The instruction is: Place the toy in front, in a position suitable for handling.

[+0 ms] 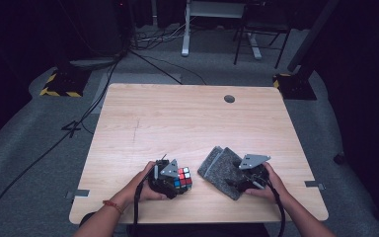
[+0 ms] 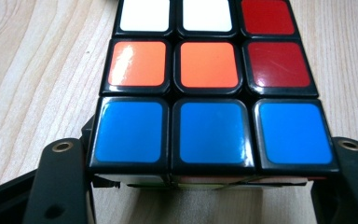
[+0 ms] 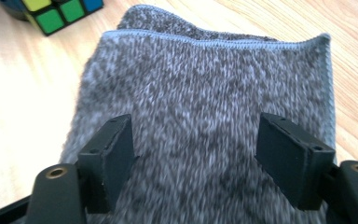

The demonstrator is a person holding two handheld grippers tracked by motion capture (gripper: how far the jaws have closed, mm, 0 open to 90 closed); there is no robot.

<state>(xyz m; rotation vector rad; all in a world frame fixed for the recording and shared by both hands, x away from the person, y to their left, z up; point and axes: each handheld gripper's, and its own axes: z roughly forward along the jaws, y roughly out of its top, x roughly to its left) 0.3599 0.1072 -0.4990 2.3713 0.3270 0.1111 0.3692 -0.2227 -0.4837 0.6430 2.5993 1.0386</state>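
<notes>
A Rubik's cube [image 1: 183, 178] sits near the table's front edge, left of centre. My left gripper [image 1: 177, 182] is shut on it. In the left gripper view the cube [image 2: 213, 93] shows a blue row, then orange and red, then white and red, with a black jaw against each side and my left gripper [image 2: 206, 154] clamped around its base. A folded grey cloth [image 1: 220, 167] lies flat to the cube's right. My right gripper [image 1: 238, 180] stands open over its near end. In the right gripper view the cloth [image 3: 205, 84] spreads between the parted pads [image 3: 114, 158] of my right gripper [image 3: 203, 158].
The wooden table [image 1: 187, 123] has a round cable hole [image 1: 229, 98] at the back. A corner of the cube [image 3: 60, 14], green and yellow, sits beyond the cloth in the right gripper view. Cables and desk legs stand on the floor behind.
</notes>
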